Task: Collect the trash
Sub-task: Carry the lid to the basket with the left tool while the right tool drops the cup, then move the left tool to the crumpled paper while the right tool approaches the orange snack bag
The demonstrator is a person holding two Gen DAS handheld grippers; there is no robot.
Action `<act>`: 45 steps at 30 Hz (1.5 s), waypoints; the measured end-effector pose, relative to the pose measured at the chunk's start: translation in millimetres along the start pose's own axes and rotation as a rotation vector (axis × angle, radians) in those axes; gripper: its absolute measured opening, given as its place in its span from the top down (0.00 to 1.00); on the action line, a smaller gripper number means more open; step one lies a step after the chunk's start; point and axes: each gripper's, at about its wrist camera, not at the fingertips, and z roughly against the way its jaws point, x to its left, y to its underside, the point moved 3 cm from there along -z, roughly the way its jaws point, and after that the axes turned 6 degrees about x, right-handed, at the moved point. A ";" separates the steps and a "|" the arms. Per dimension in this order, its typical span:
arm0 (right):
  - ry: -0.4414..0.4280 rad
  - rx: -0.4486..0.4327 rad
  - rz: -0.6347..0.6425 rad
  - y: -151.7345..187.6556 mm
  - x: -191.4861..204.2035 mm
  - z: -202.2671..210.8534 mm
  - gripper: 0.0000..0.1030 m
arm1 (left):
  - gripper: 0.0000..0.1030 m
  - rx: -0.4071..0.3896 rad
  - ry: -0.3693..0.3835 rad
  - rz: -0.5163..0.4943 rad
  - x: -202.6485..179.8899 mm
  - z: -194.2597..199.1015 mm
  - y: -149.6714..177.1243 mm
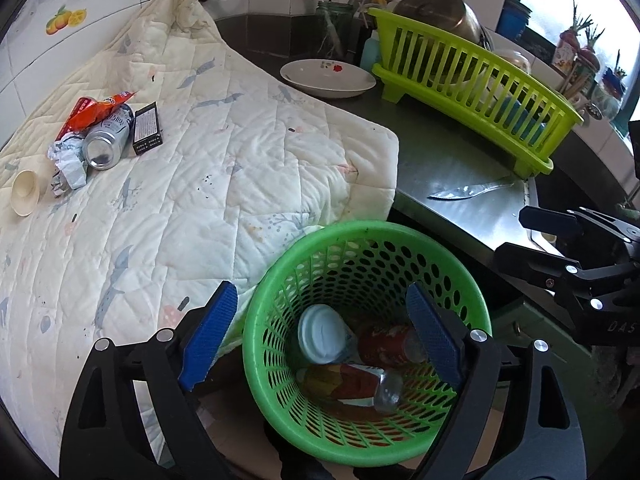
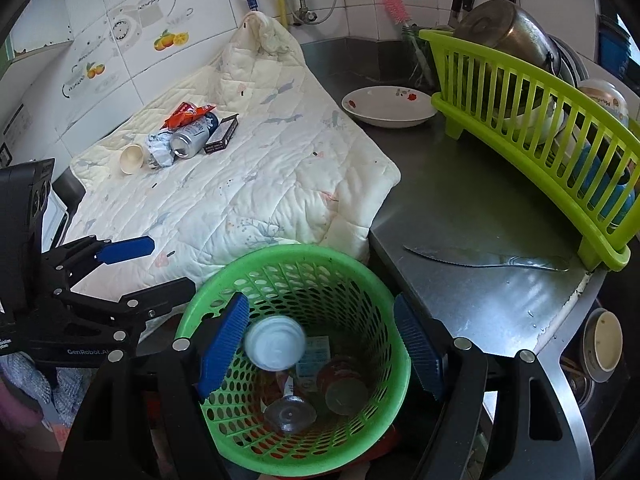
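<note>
Both the left hand-held gripper (image 1: 320, 344) and right hand-held gripper (image 2: 320, 344) hover spread and empty over the green basket (image 2: 384, 280). Far ahead of them, on the quilt (image 2: 260, 184), lie the can (image 2: 192, 138), crumpled paper (image 2: 158, 150), wrapper (image 2: 186, 114), small box (image 2: 222, 134) and cup (image 2: 131, 159). All likely light; the can is smooth, so pinch across its body. The path looks unobstructed

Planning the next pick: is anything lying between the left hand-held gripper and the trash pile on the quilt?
Nothing visible does. The left hand-held gripper is open over the green basket, and only bare quilt lies between it and the pile: the can, orange wrapper, crumpled paper, black box.
</note>
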 end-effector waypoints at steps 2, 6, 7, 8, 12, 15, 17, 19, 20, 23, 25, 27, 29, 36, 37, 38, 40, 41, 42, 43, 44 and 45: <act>-0.003 -0.001 0.005 -2.1 2.1 -1.6 0.30 | 0.17 -0.002 -0.005 0.011 4.0 2.0 -0.4; -0.016 0.000 0.023 -8.5 9.1 -5.8 0.30 | 0.17 -0.017 -0.025 0.033 14.8 8.8 -1.7; -0.019 0.001 0.027 -10.4 11.6 -7.3 0.30 | 0.17 -0.022 -0.030 0.042 19.0 11.1 -1.8; -0.023 0.001 0.032 -12.3 14.0 -8.5 0.30 | 0.17 -0.027 -0.037 0.051 23.3 13.1 -2.1; -0.035 0.000 0.057 -22.4 26.3 -13.6 0.30 | 0.17 -0.042 -0.061 0.094 43.4 20.7 -2.7; -0.049 0.000 0.075 -32.0 37.2 -17.8 0.30 | 0.17 -0.053 -0.080 0.127 61.1 26.3 -3.1; -0.057 -0.002 0.090 -39.8 44.5 -21.1 0.30 | 0.17 -0.059 -0.090 0.148 72.1 29.7 -3.0; -0.071 -0.001 0.101 -48.9 53.2 -25.1 0.30 | 0.17 -0.063 -0.106 0.168 83.4 32.6 -2.4; -0.076 0.000 0.106 -52.9 56.6 -27.4 0.30 | 0.17 -0.066 -0.112 0.177 88.8 34.0 -1.9; -0.095 0.005 0.123 -65.5 68.8 -34.9 0.30 | 0.17 -0.074 -0.133 0.205 106.4 37.6 -1.9; -0.107 0.009 0.134 -74.0 77.8 -40.6 0.30 | 0.17 -0.078 -0.152 0.226 120.1 39.6 -3.0; -0.114 0.010 0.147 -80.4 85.7 -44.9 0.30 | 0.17 -0.083 -0.168 0.245 133.9 41.2 -5.6; -0.120 0.011 0.163 -87.0 94.4 -49.5 0.30 | 0.17 -0.090 -0.191 0.263 150.2 42.5 -9.2; -0.136 0.016 0.190 -105.5 118.2 -64.3 0.30 | 0.17 -0.111 -0.266 0.294 201.7 42.8 -28.3; -0.138 0.017 0.192 -108.5 121.2 -66.5 0.30 | 0.17 -0.113 -0.276 0.293 207.2 42.2 -30.9; -0.138 0.017 0.194 -111.0 123.0 -68.3 0.30 | 0.17 -0.114 -0.283 0.293 214.1 40.9 -34.1; -0.139 0.017 0.197 -116.6 127.6 -72.2 0.30 | 0.17 -0.112 -0.293 0.298 227.5 36.8 -40.3; -0.139 0.017 0.198 -118.7 129.5 -73.8 0.30 | 0.17 -0.110 -0.296 0.301 233.6 34.6 -43.4; -0.140 0.017 0.199 -121.2 131.1 -75.3 0.30 | 0.17 -0.109 -0.291 0.300 239.7 32.4 -46.9; -0.139 0.018 0.200 -123.7 132.8 -76.9 0.30 | 0.17 -0.109 -0.294 0.301 245.6 30.3 -50.5; -0.138 0.019 0.200 -126.3 134.9 -79.1 0.30 | 0.17 -0.107 -0.299 0.300 251.1 28.0 -54.1; -0.138 0.020 0.200 -128.1 137.0 -80.6 0.30 | 0.18 -0.105 -0.296 0.298 255.9 25.3 -57.5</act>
